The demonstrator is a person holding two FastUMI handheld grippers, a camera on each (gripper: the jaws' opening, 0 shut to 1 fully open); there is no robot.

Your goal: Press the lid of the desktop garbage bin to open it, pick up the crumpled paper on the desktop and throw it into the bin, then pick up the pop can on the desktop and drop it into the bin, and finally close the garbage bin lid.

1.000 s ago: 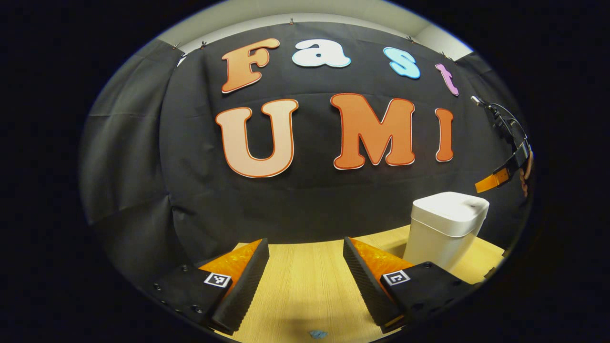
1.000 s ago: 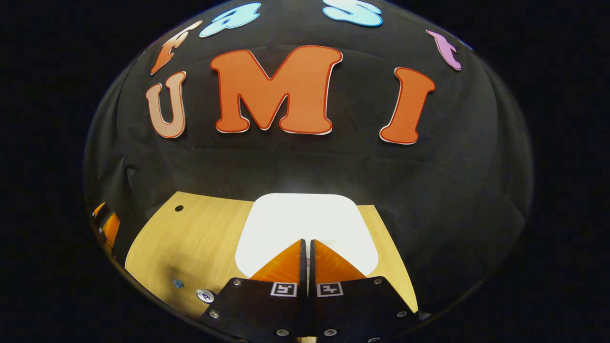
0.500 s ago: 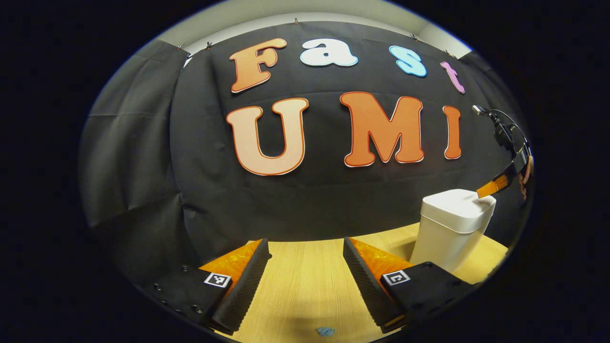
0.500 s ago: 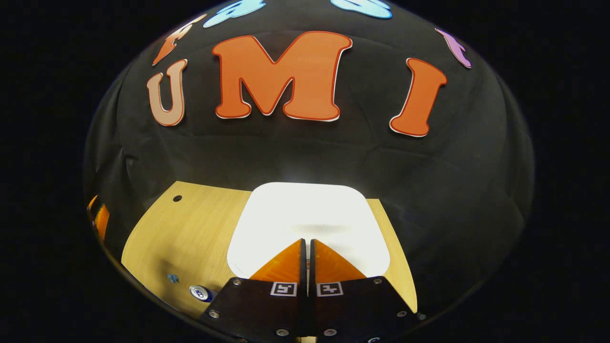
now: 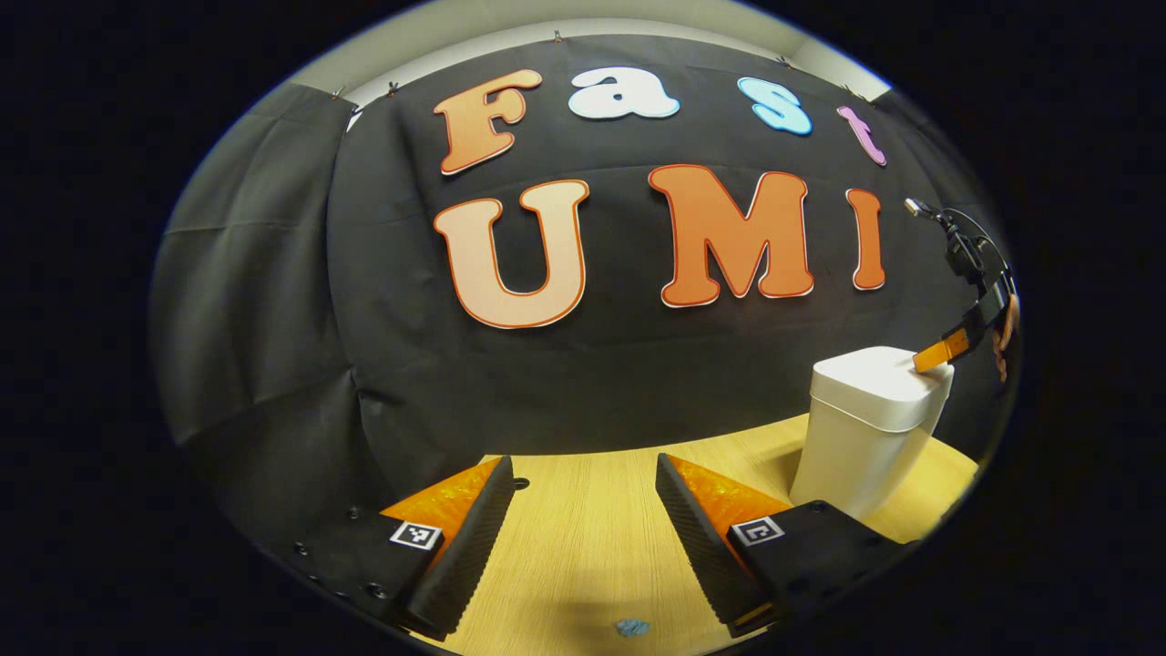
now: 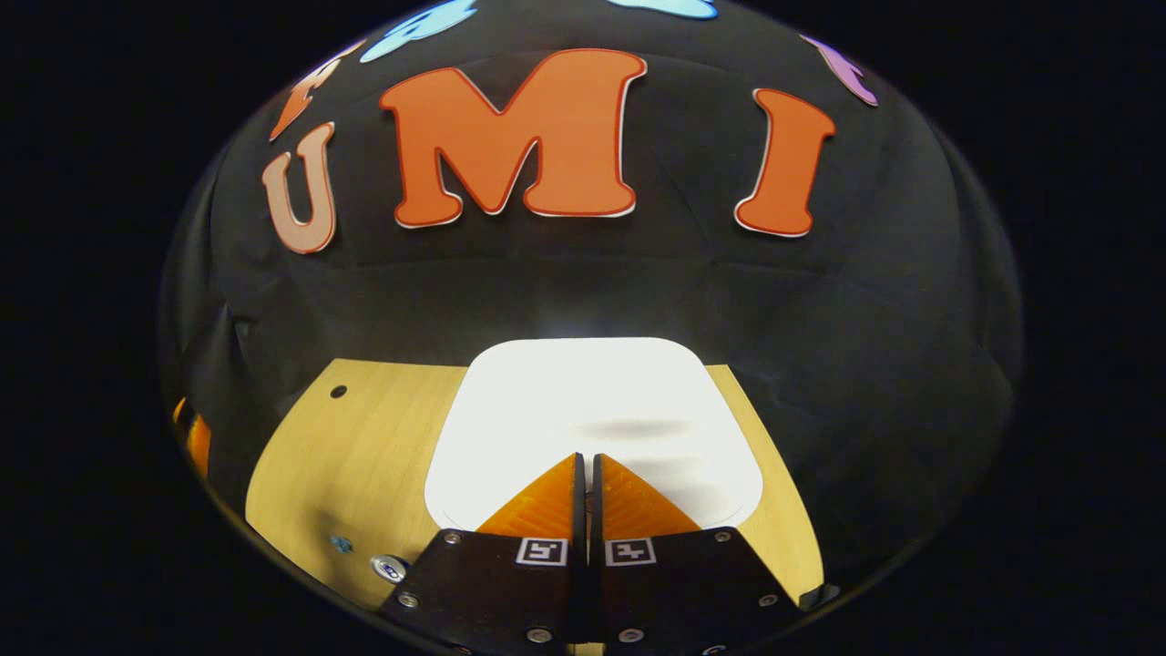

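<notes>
Looking along the left gripper (image 5: 583, 474) in the left gripper view: jaws spread wide, nothing between them, bare wooden desk (image 5: 592, 547) under the gap. Small blue crumpled paper (image 5: 631, 627) lies on the desk at the bottom edge, just below the gap. White garbage bin (image 5: 865, 437) stands upright on the desk to the right, lid (image 5: 879, 378) down. Right gripper (image 5: 931, 357) comes in from the far right edge with its tip on the lid's right corner; contact looks like touching. A bit of a hand (image 5: 1005, 333) holding it shows at the rim. Cable hole (image 5: 519, 484) in the desk sits just beside the left finger's tip.

Right gripper view: right gripper (image 6: 588, 460) jaws closed together, holding nothing, tips pointed down onto the white lid (image 6: 592, 410), which spreads out just ahead of the fingers. Lid is shut. Desk (image 6: 364, 456) shows left and right of the bin. Pop can (image 6: 389, 568) stands upright at lower left, top end visible; blue crumpled paper (image 6: 342, 544) near it, apart from it. Cable hole (image 6: 338, 392) toward the desk's far left corner. Left gripper (image 6: 193, 439) shows as a sliver at the left rim.
</notes>
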